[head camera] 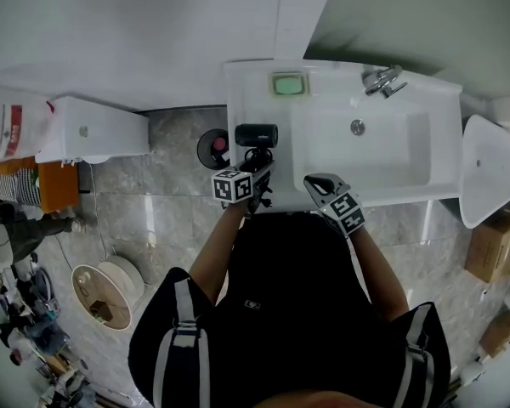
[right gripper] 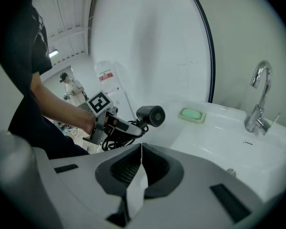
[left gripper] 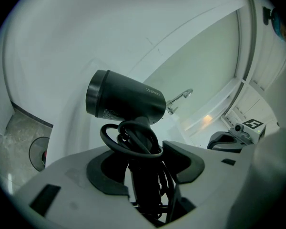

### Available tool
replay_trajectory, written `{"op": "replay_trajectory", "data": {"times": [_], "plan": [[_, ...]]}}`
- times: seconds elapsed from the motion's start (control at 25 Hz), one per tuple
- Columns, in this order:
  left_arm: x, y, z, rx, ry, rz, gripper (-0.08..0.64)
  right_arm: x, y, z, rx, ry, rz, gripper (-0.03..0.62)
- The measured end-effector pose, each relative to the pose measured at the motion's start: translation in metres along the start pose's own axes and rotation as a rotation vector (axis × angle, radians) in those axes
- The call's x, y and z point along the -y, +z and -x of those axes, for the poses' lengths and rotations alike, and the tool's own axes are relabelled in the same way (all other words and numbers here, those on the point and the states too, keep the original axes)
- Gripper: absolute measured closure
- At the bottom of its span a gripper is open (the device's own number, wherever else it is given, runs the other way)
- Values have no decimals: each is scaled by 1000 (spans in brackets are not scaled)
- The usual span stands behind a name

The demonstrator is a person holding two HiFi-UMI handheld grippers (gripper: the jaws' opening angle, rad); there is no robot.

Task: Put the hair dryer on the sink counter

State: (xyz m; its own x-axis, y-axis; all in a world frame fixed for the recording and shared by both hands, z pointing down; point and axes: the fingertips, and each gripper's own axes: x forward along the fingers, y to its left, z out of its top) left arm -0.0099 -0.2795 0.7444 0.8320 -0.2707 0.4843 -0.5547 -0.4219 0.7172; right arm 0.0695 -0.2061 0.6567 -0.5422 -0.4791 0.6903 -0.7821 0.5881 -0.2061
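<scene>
A black hair dryer (head camera: 257,135) hangs over the left end of the white sink counter (head camera: 248,100), barrel level and pointing left. My left gripper (head camera: 257,172) is shut on its handle, with the coiled black cord caught between the jaws. In the left gripper view the dryer (left gripper: 126,101) rises out of my left gripper (left gripper: 143,171) with cord loops round the handle. My right gripper (head camera: 316,183) hovers at the counter's front edge, shut with nothing in it. From the right gripper view, the dryer (right gripper: 151,115) and left gripper (right gripper: 105,120) sit left of the basin, beyond my right gripper (right gripper: 140,149).
A green soap in its dish (head camera: 288,84) lies at the back of the counter, and a chrome faucet (head camera: 382,81) stands behind the basin (head camera: 382,155). A dark bin (head camera: 212,147) sits on the floor left of the counter. Cardboard boxes (head camera: 493,249) stand at the right.
</scene>
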Motion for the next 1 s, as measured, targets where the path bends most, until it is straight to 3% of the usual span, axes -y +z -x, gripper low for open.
{"op": "replay_trajectory", "data": {"times": [0.32,0.8,1.0], "plan": [[-9,-4,-13,-25,19,20,339,7,3,3,20,-19,-37,531],[-25,-14,-20,-52,74,64,339,6,11,-2,25,-13,-17,531],[-31,-20,-23,-67,102,47,339,3,12,-5,19,-3,-11,531]]}}
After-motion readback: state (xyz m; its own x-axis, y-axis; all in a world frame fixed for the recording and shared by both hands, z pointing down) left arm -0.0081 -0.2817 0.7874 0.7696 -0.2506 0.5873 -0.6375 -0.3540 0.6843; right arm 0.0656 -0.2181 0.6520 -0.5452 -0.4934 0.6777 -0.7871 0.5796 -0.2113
